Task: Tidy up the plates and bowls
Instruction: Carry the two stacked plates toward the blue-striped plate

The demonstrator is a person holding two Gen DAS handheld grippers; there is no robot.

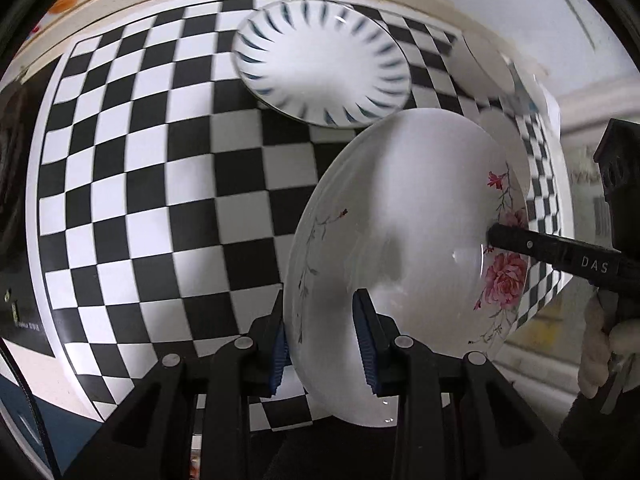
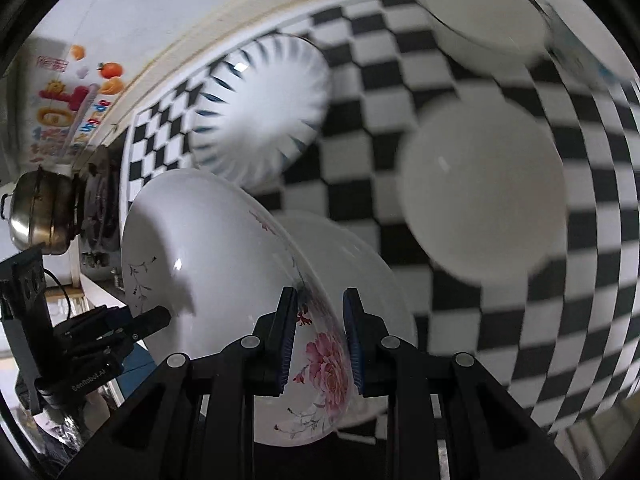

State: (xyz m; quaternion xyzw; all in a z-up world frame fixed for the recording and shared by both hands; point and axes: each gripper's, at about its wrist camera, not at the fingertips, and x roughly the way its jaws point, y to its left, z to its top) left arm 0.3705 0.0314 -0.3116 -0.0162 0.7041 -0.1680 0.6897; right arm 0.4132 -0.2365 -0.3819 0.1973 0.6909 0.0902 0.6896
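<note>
Two grippers share one flowered plate (image 1: 400, 240), held tilted above a checkered tablecloth (image 1: 160, 200). The left gripper (image 1: 322, 344) pinches one edge; the right gripper (image 2: 320, 344) pinches the opposite, rose-painted edge. Uneven pulling could twist the plate loose onto the striped plate (image 1: 320, 64) or white bowl (image 2: 480, 192) below.

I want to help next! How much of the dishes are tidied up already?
Nothing looks stacked yet. In hand: the flowered plate, pinched at opposite rims by the left hand-held gripper and the right hand-held gripper, lifted above the checkered cloth. Left to sort: the blue-striped plate, a white bowl and another white dish, each sitting apart on the cloth.
</note>
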